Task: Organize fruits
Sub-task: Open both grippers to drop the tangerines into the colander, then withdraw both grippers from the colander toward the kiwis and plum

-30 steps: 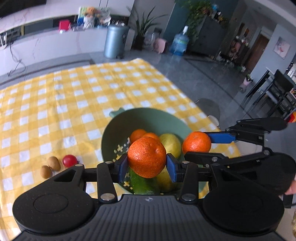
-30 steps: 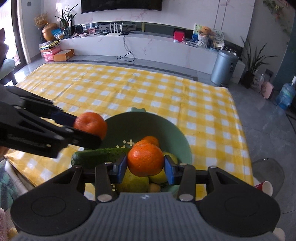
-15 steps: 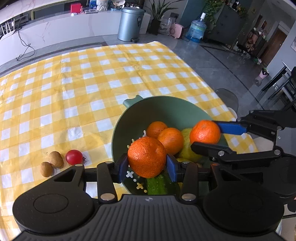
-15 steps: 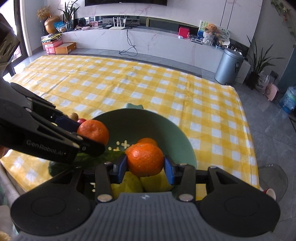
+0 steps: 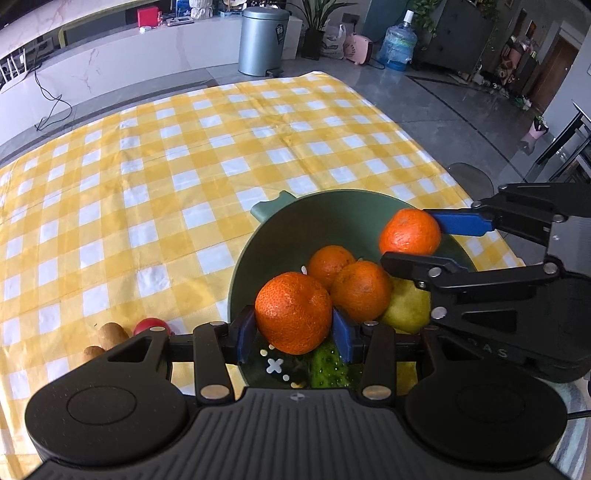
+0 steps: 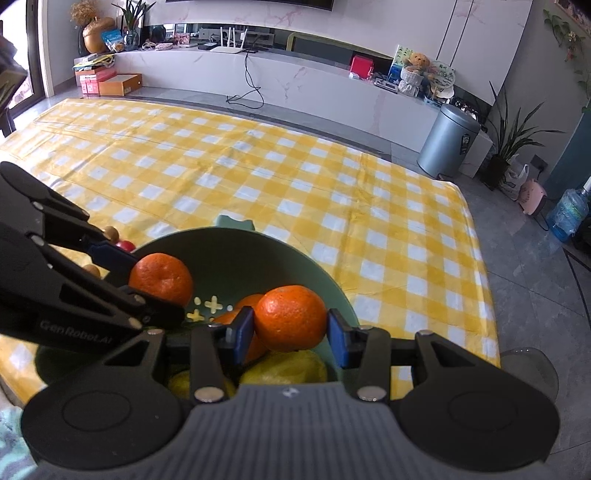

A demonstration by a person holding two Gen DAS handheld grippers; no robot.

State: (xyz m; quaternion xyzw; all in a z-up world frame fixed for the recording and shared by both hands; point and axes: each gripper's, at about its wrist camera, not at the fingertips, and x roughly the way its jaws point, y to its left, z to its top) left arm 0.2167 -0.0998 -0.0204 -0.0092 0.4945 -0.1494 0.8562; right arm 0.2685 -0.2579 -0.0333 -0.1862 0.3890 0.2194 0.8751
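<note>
Yellow-and-white checked tablecloth [image 6: 258, 173] covering table. Grey tiled floor [image 5: 436, 110] reflecting daylight. White marble-look counter [image 6: 258, 74] running along far wall. Silver pedal bin [image 6: 448, 142] standing beside potted plant [image 6: 509, 147]. Blue water jug [image 5: 400, 46] sitting near dark cabinet [image 5: 458, 33].

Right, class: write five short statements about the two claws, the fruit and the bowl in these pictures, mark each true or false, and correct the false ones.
1. The left claw is shut on an orange. True.
2. The right claw is open with nothing in it. False: it grips its own orange.
3. The green bowl holds only oranges. False: a yellow fruit and a cucumber lie in it too.
4. A small red fruit sits on the checked cloth, outside the bowl. True.
5. The cloth is blue and white. False: it is yellow and white.
</note>
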